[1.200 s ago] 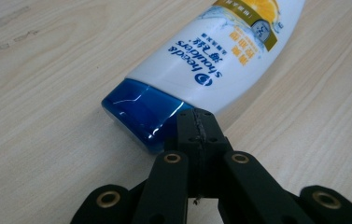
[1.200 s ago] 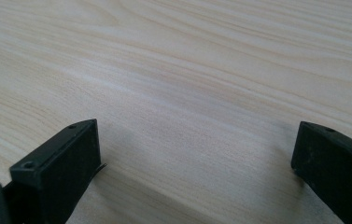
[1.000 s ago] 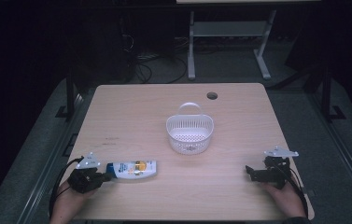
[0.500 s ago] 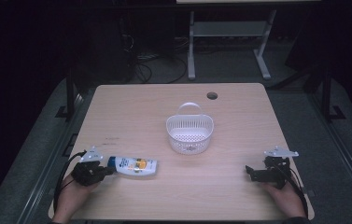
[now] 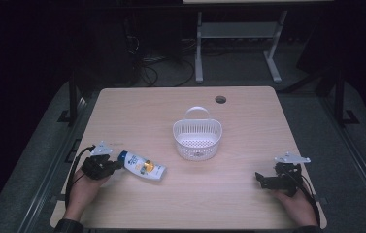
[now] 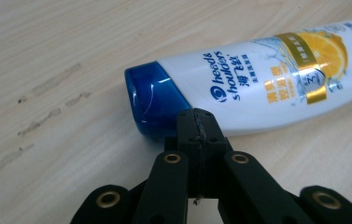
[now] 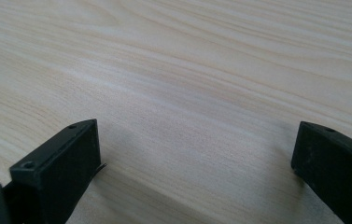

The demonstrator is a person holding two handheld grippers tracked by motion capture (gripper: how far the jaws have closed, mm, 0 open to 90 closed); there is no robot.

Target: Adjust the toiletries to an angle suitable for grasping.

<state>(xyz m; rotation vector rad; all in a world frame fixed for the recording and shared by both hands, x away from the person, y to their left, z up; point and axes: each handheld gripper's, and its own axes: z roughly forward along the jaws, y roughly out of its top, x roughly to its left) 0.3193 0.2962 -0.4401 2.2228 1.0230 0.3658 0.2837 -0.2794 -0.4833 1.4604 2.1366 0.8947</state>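
High view: left tongs (image 5: 114, 165) now drawn back from shampoo bottle (image 5: 143, 165), lying on worktop (image 5: 248, 121) near basket (image 5: 197, 138).
Left gripper view: pressed together, empty, just behind blue cap (image 6: 152, 100).
Right gripper view: spread wide, idle.

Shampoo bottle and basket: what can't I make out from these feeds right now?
- Shampoo bottle: left gripper view, its far end is cut off by the right edge; the shut left tool covers part of the blue cap.
- Basket: high view, too small to tell whether anything lies inside.
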